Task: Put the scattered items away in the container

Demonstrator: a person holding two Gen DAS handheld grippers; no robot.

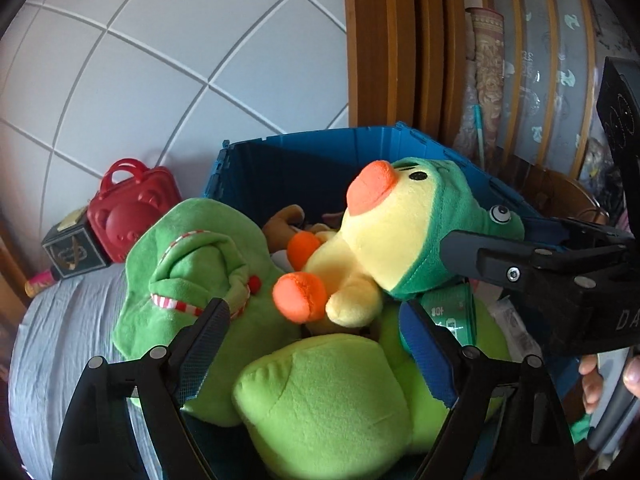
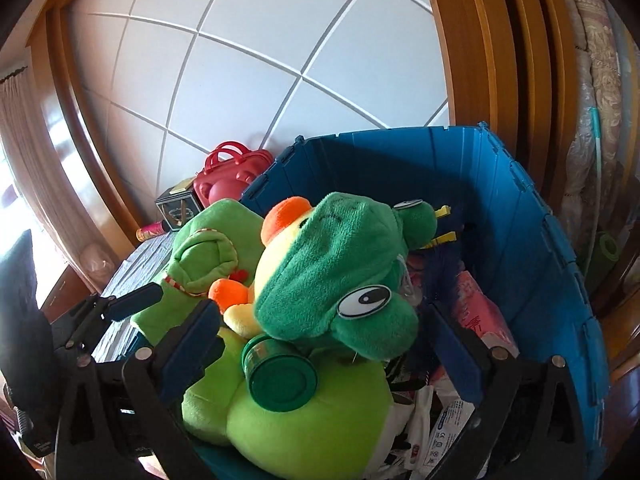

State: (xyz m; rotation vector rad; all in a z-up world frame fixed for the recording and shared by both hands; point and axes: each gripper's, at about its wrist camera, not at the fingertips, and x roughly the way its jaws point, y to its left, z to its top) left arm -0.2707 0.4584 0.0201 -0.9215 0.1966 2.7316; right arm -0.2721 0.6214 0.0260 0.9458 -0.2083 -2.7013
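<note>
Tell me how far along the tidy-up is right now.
Mostly done: the blue crate is piled with plush toys, the yellow duck in a frog hood on top. Both the left gripper and right gripper are open and empty. The red case and dark box remain outside.

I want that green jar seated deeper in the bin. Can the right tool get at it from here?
Probably yes. The green jar lies exposed on the lime plush, between the open right tool fingers. The duck overhangs its far end, so the grip may catch it.
</note>
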